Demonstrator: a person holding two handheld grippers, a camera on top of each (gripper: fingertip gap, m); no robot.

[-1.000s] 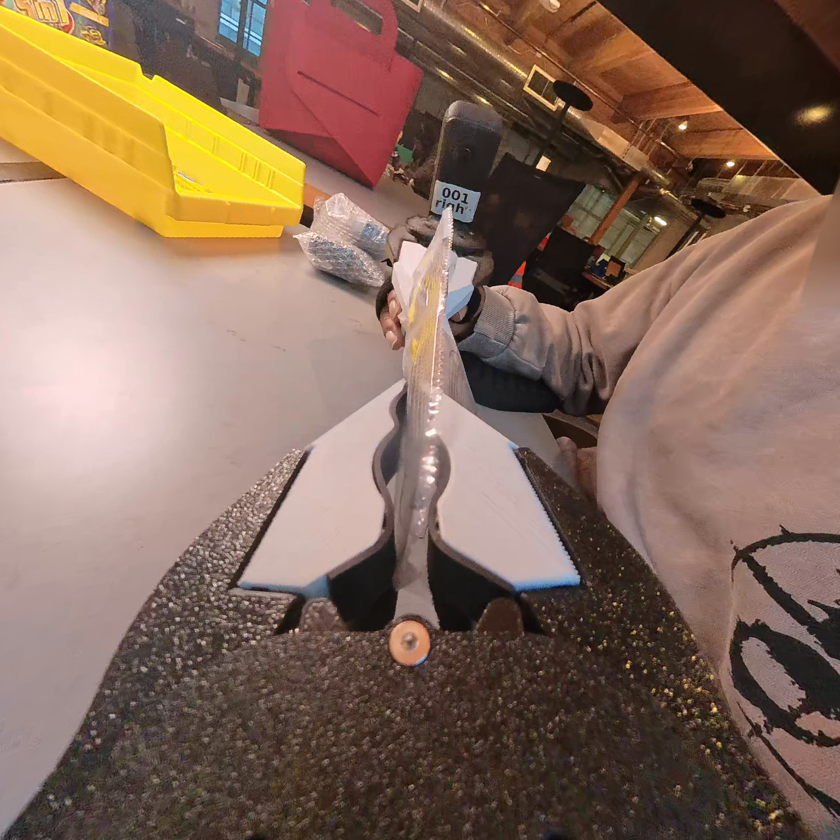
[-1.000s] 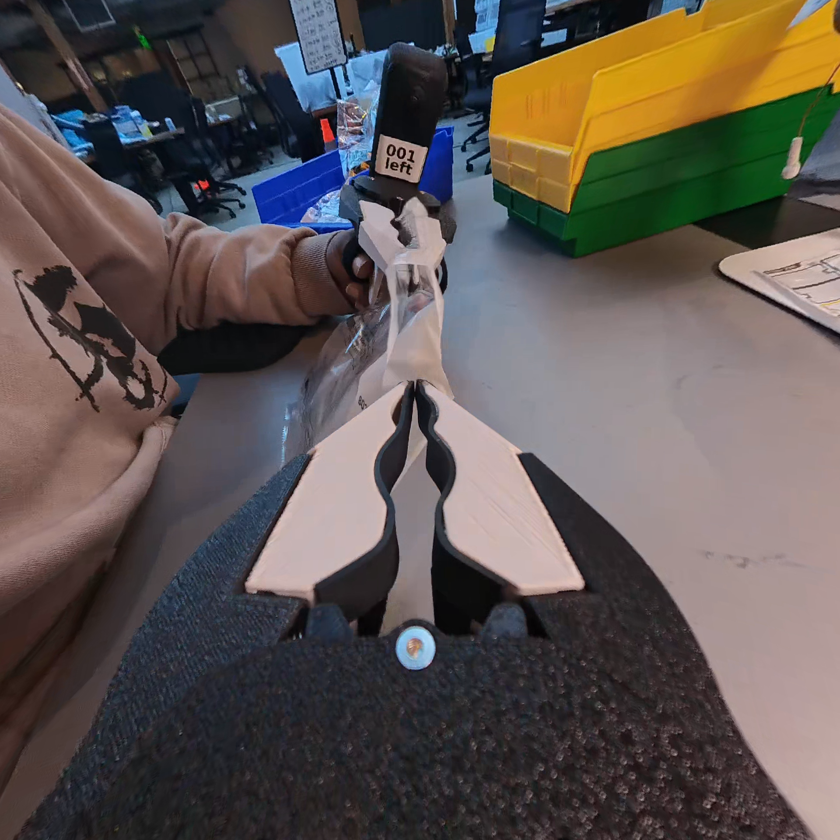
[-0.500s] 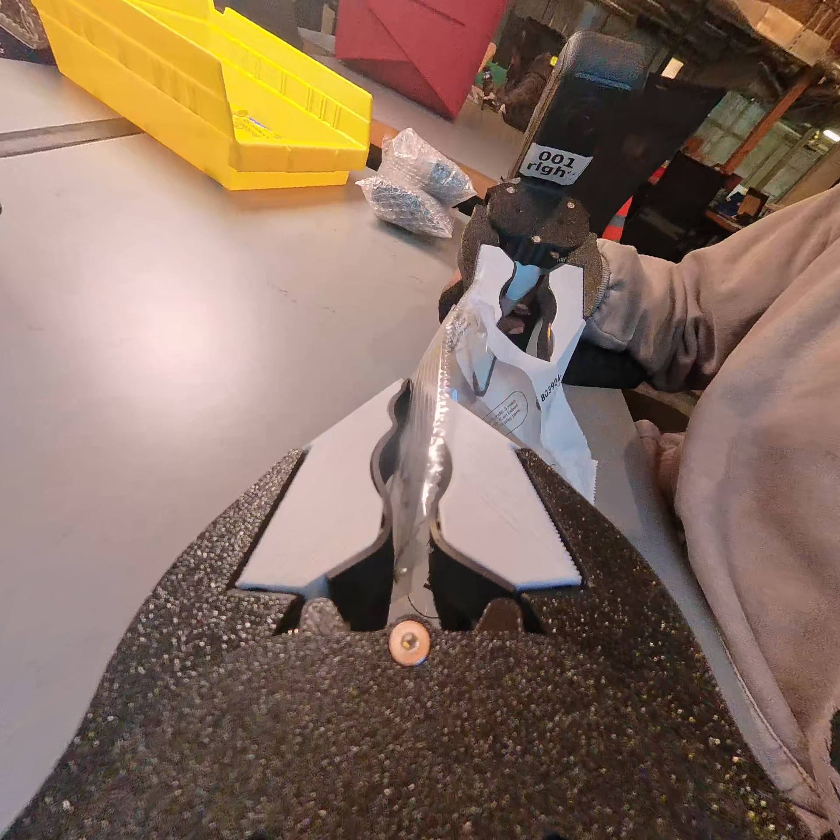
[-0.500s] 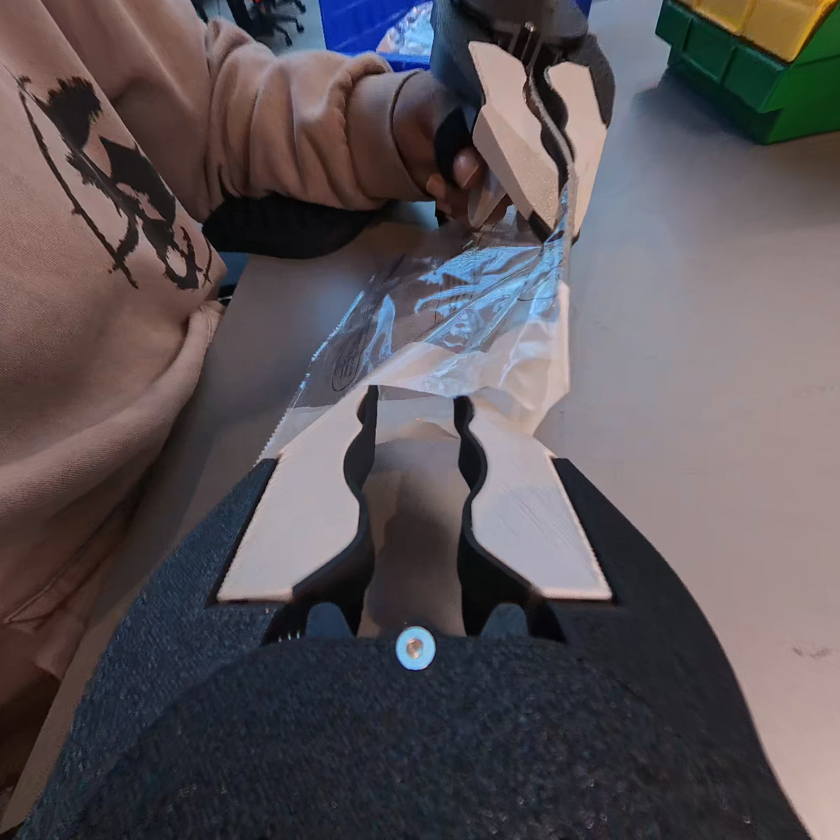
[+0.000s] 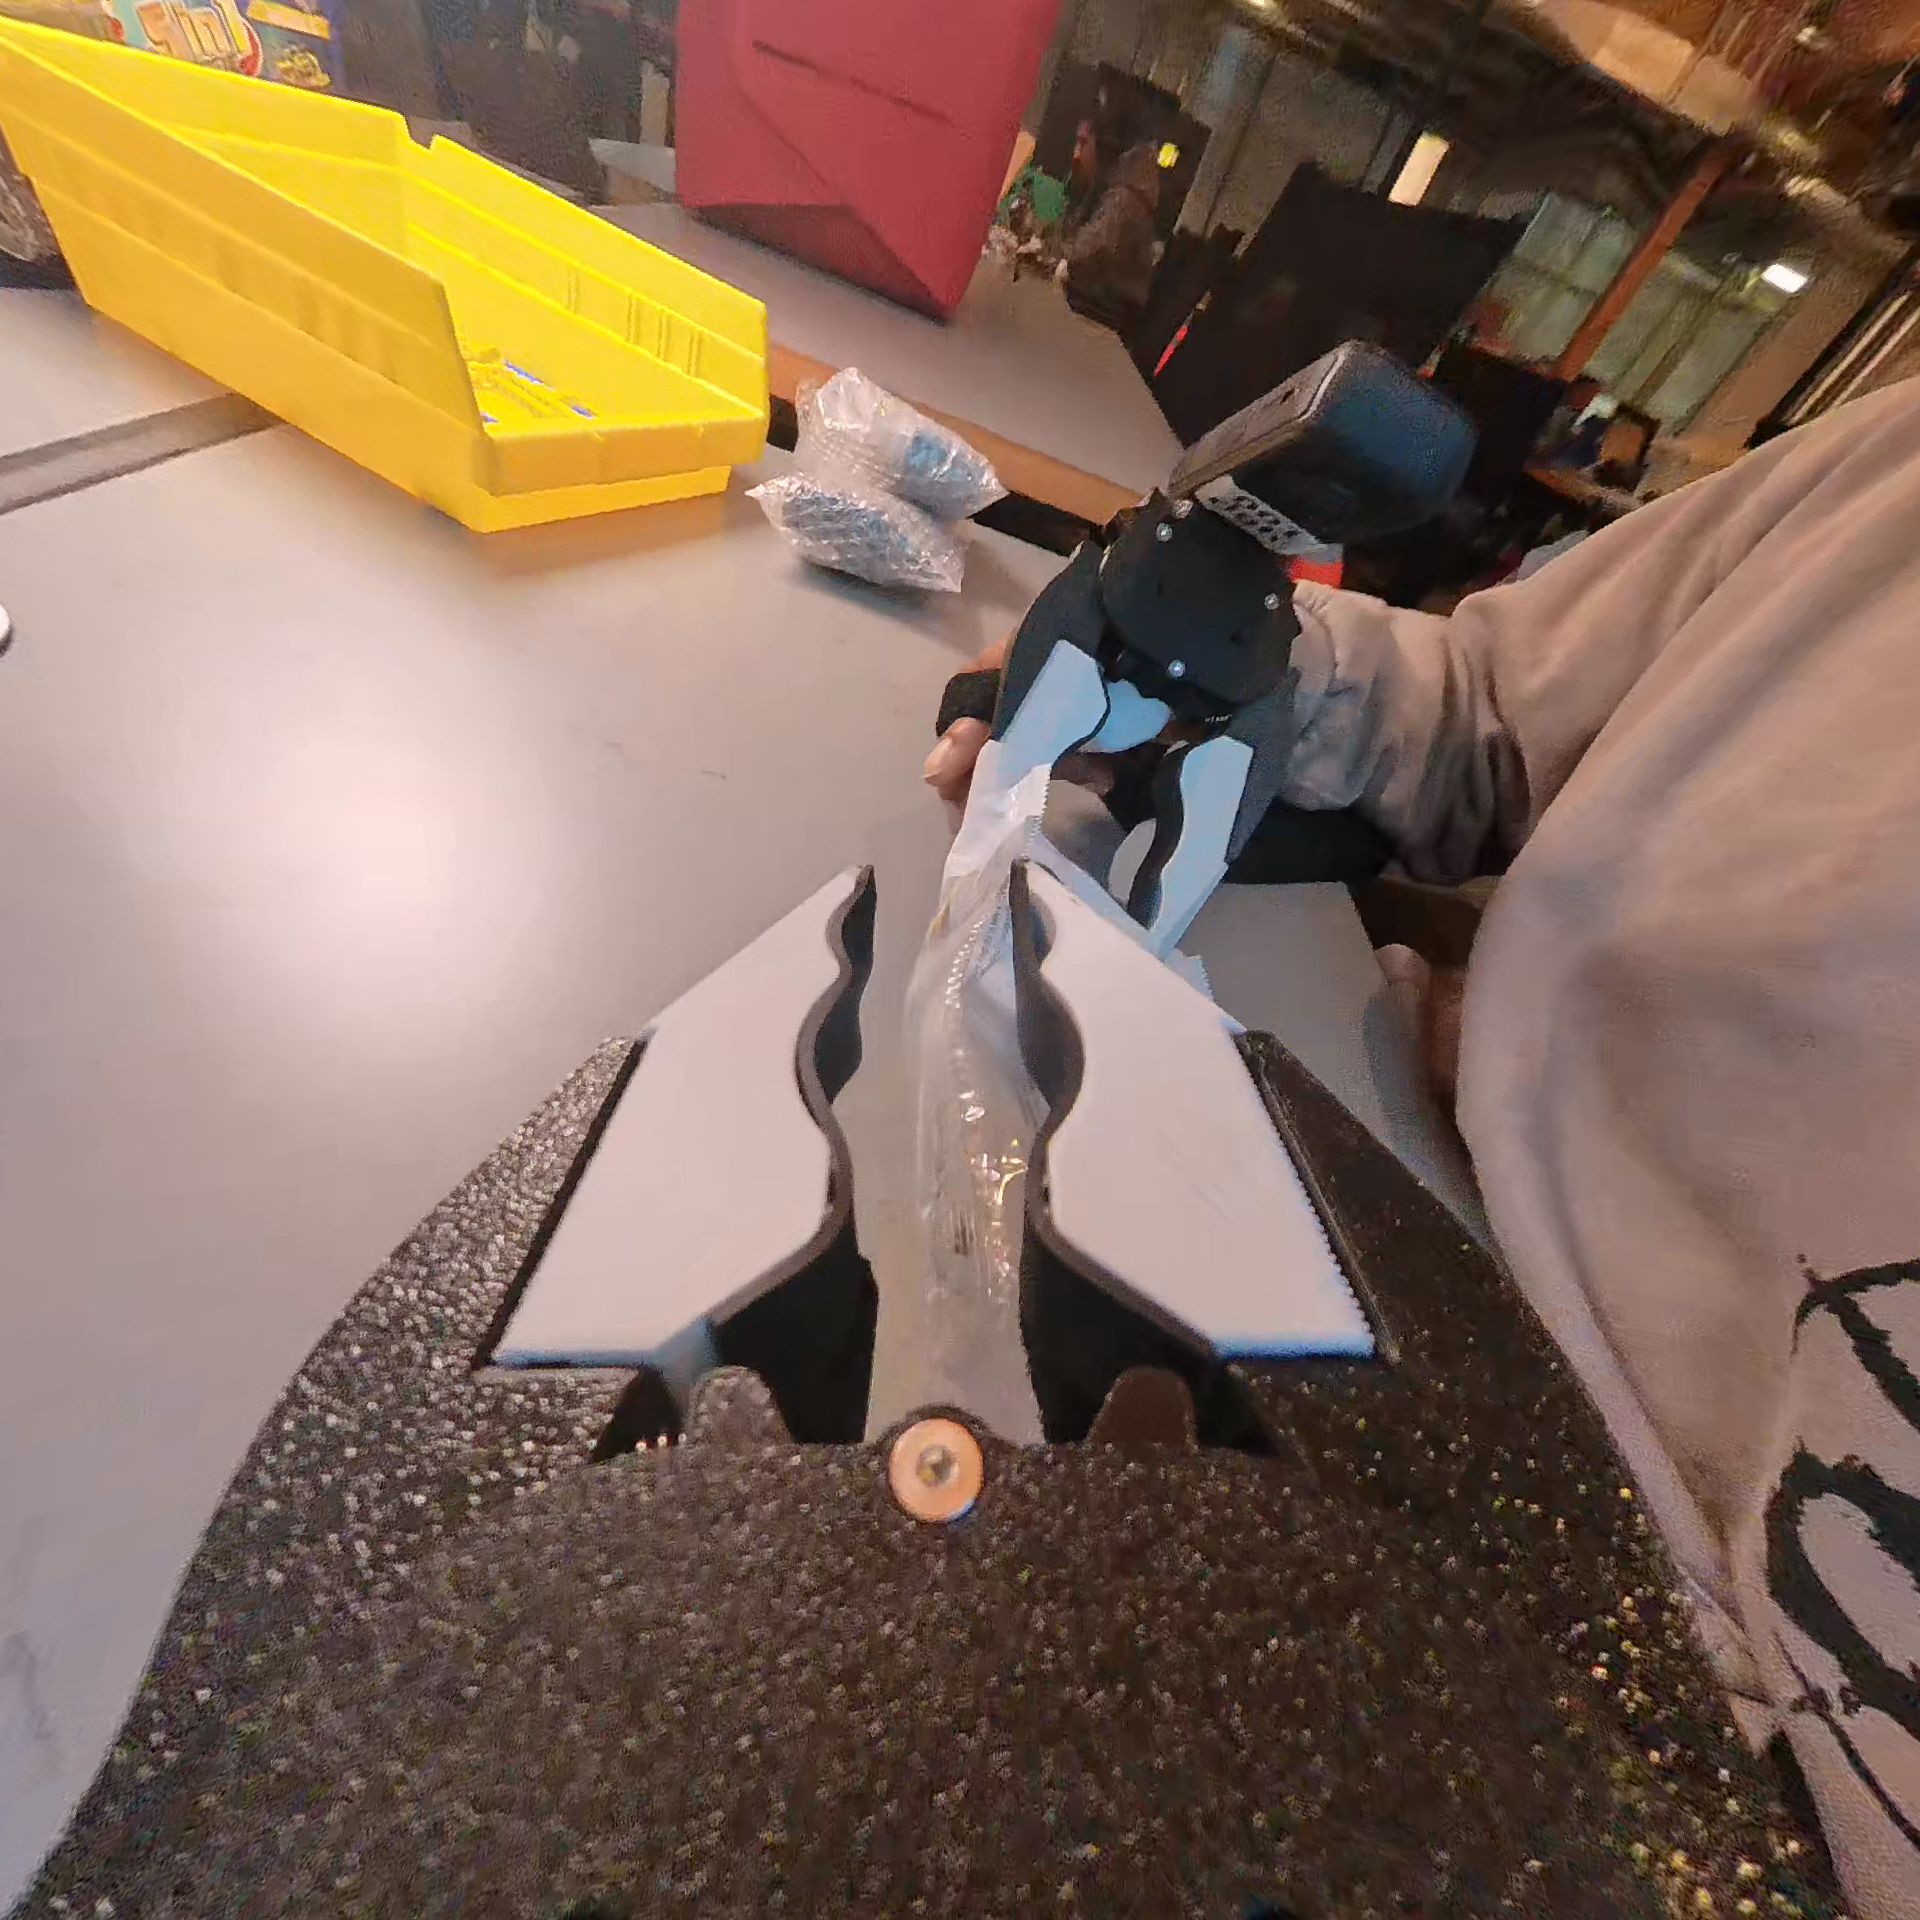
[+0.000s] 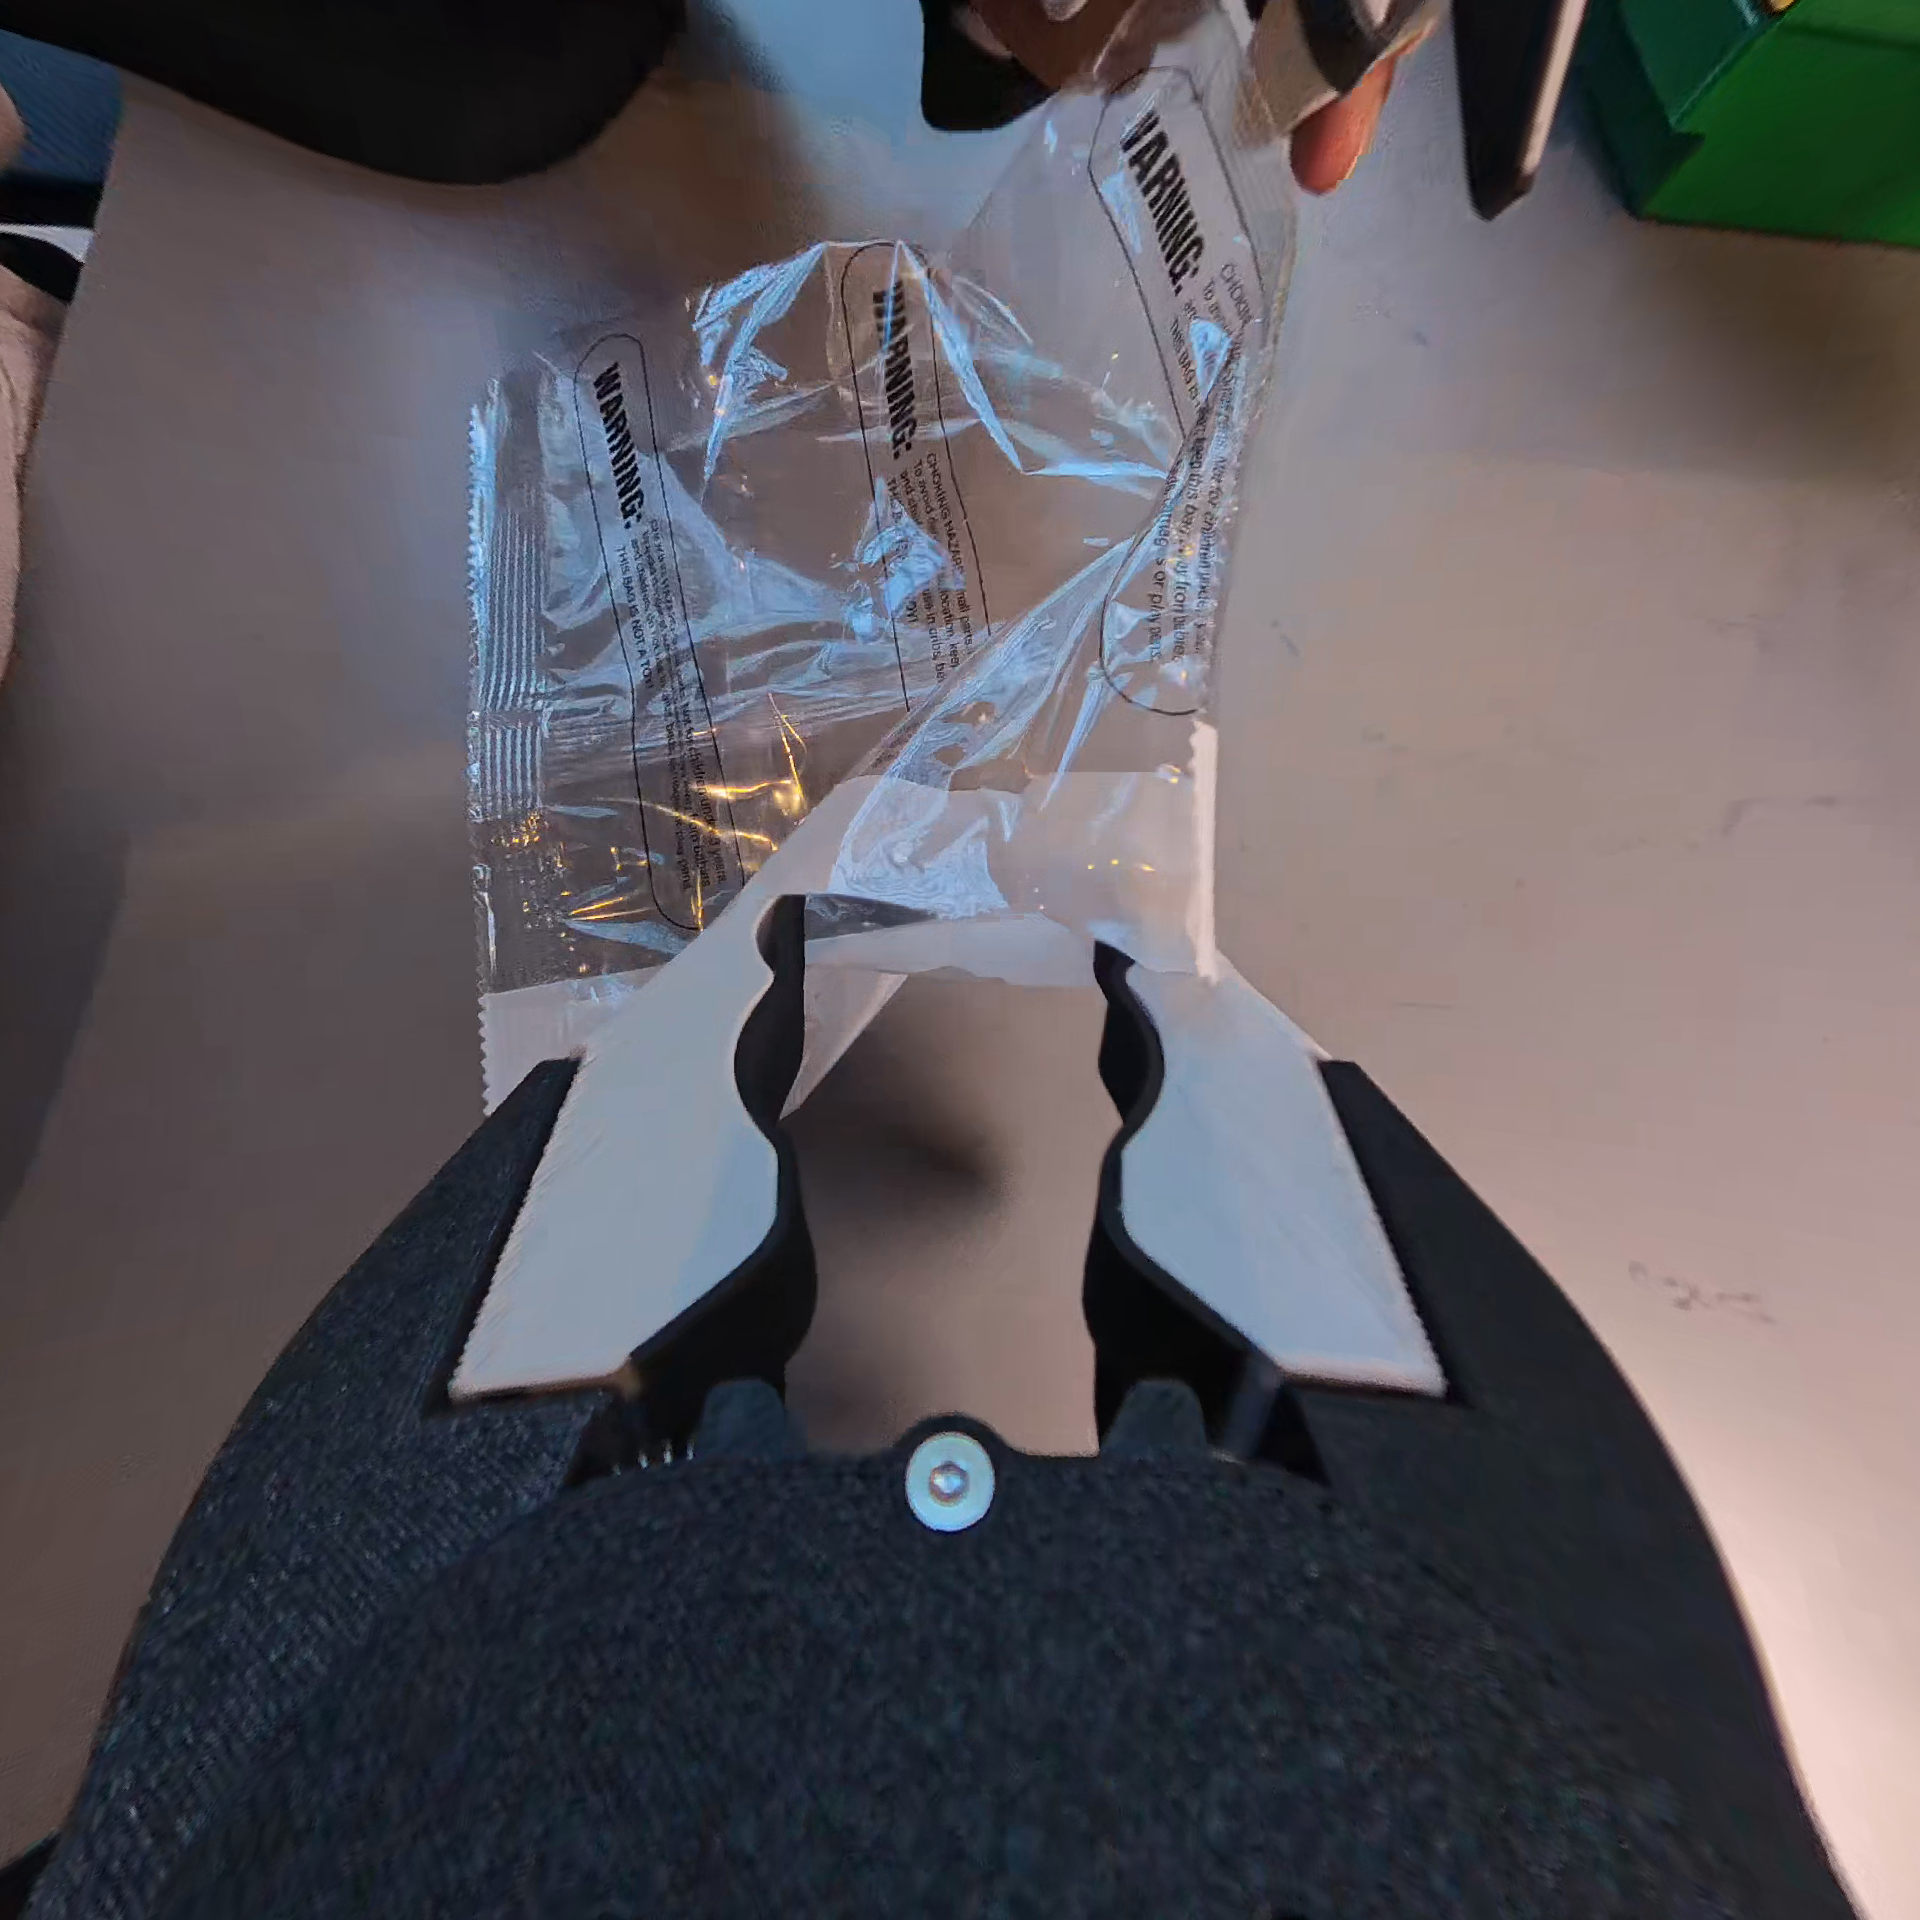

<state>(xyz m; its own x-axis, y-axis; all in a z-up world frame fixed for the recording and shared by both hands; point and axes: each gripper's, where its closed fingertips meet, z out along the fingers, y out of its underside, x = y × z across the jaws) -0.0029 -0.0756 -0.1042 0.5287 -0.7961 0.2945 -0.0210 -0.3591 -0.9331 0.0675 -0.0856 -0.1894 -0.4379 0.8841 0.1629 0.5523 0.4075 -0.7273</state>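
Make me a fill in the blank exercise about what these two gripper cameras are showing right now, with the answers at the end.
1. The bag in front of the right gripper is made of clear ____.
2. The right gripper's fingers stand wide apart, so it is ____.
3. The bin on the table in the left wrist view is ____.
4. The box corner at the top right of the right wrist view is ____.

Missing words: plastic; open; yellow; green.
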